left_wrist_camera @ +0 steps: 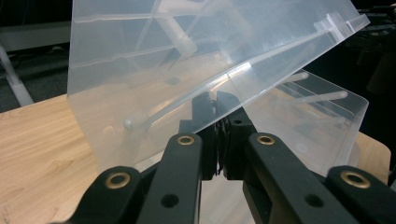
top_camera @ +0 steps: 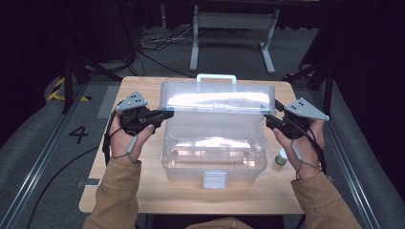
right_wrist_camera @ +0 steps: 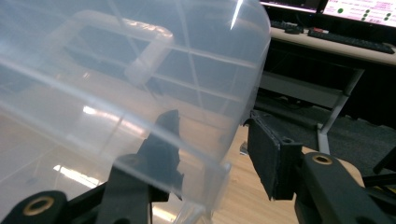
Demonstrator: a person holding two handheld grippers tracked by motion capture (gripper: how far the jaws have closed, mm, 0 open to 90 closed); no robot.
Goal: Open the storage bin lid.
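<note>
Clear box [top_camera: 215, 152] at mid-bench [top_camera: 143, 191] with its lid [top_camera: 217, 98] half raised: left hand-held gripper [top_camera: 168, 113] clamped on the lid's edge, right hand-held gripper [top_camera: 267, 117] apart around the opposite edge, so the lid may twist or drop shut.

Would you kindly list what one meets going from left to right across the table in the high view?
Left hand-held gripper → clear plastic box with its lid raised → small bottle on the table → right hand-held gripper, whose body lies furthest right.
</note>
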